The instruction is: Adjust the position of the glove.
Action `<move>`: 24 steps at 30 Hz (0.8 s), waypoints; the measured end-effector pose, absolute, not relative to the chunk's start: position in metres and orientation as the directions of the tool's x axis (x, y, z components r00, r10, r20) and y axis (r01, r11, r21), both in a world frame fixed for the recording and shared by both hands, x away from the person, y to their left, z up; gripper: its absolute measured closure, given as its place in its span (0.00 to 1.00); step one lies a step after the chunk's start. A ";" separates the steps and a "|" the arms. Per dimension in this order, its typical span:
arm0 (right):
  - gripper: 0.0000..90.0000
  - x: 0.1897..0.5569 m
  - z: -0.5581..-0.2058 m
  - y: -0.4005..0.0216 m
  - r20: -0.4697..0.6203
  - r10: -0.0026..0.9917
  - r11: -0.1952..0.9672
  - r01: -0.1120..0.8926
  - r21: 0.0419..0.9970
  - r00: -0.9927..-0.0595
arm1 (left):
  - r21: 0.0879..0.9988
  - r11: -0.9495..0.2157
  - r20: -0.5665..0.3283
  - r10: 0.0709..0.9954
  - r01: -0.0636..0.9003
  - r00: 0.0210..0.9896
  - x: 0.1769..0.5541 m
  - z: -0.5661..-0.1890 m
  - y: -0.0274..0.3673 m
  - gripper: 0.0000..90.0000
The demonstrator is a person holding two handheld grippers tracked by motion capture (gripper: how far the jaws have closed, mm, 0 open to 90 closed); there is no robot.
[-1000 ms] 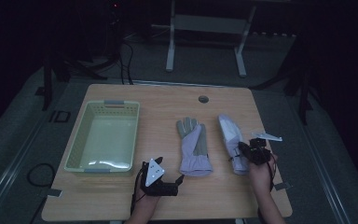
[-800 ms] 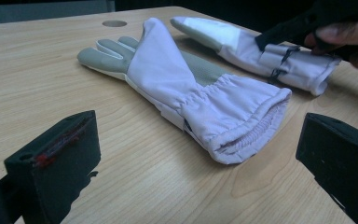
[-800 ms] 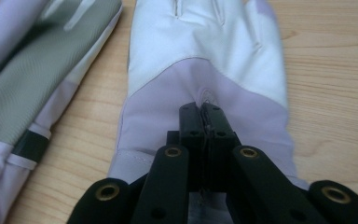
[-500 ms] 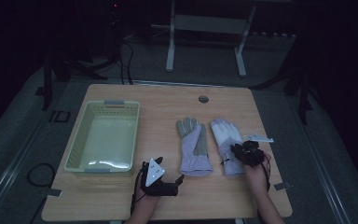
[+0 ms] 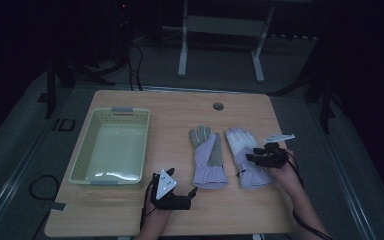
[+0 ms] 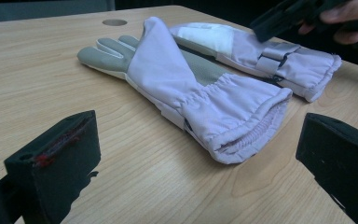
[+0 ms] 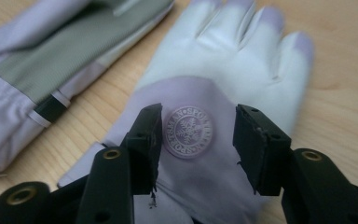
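Note:
Two pale lilac gloves lie side by side on the wooden table (image 5: 180,110). The left glove (image 5: 207,157) has a grey palm (image 6: 112,49) and its cuff faces my left gripper (image 5: 190,196). That gripper rests open near the table's front edge, its jaws wide apart (image 6: 198,140) a short way from the cuff. My right gripper (image 5: 251,158) hovers open low over the right glove (image 5: 241,145). Its jaws stand either side of a round snowflake logo (image 7: 188,131) on the back of that glove (image 7: 223,60). The left gripper view shows the right gripper (image 6: 298,14) above that glove (image 6: 261,51).
A light green plastic basket (image 5: 111,147) stands empty on the left part of the table. A round cable hole (image 5: 218,106) sits near the far edge. Beyond the table are dark floor and a metal stand (image 5: 220,45).
My right gripper has moved left and slightly forward, from the glove's right edge to over its back. The right glove now lies flatter and wider. The left gripper has not moved.

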State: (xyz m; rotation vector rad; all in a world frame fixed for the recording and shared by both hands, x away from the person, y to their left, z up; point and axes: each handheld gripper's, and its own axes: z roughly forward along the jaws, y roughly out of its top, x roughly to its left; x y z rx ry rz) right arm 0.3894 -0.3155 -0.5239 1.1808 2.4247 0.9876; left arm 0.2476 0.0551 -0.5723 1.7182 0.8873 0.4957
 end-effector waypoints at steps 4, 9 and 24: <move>0.56 0.395 -0.538 -0.317 0.069 0.779 0.435 0.616 0.657 -0.623 | 0.940 -0.133 -0.104 0.766 0.314 0.635 0.247 -0.572 0.055 0.00; 0.73 0.390 -0.542 -0.318 0.105 0.784 0.408 0.635 0.656 -0.612 | 0.940 -0.137 -0.099 0.766 0.312 0.635 0.247 -0.572 0.055 0.00; 0.89 0.367 -0.514 -0.312 0.074 0.864 0.319 0.655 0.685 -0.498 | 0.940 -0.132 -0.103 0.768 0.313 0.632 0.247 -0.572 0.055 0.00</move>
